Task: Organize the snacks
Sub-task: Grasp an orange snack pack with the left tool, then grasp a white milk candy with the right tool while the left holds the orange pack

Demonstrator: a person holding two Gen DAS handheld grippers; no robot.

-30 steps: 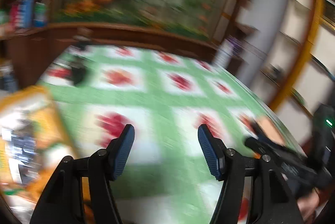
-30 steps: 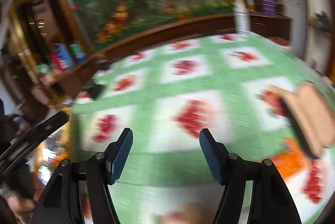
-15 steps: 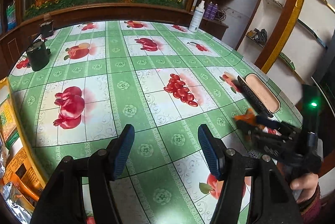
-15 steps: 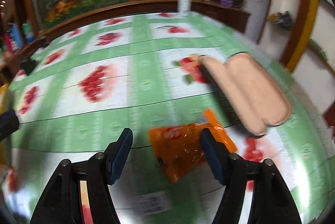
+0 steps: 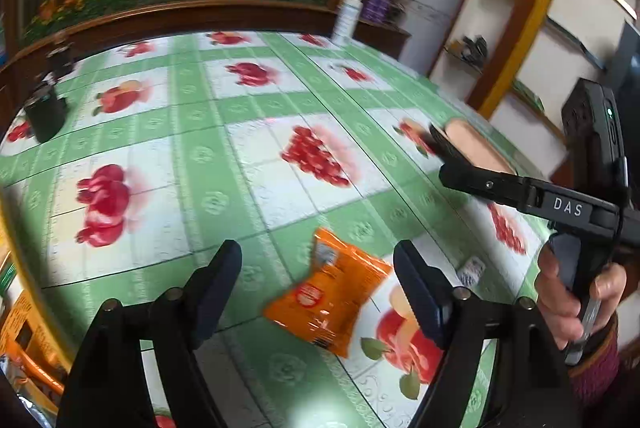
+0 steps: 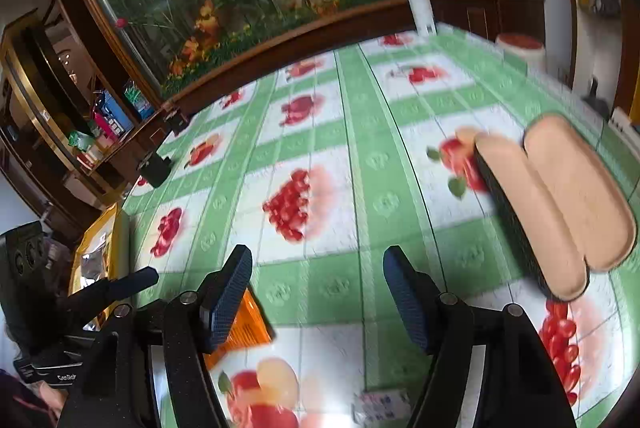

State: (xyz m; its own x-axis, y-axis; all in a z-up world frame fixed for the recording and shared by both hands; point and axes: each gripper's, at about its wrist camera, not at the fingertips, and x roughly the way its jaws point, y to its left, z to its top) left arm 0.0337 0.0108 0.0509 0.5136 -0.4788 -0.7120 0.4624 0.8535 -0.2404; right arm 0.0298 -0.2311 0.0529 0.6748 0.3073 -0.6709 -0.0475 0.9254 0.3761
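The left hand-held gripper [image 5: 318, 286] hangs tilted down over the worktop [image 5: 224, 156], its jaws released and just widened, with the orange snack packet [image 5: 328, 298] lying flat on the cloth ahead and between them, untouched. That spread looks set to straddle the packet for a pick-up. The right hand-held gripper [image 6: 316, 292] is also released and grasps nothing; the packet [image 6: 244, 328] sits beside and partly behind its left finger. An open, empty spectacle case [image 6: 560, 212] lies ahead to its right. At the left gripper's far left, a yellow-rimmed container [image 5: 24, 312] holds several snack bags, probably the packet's destination.
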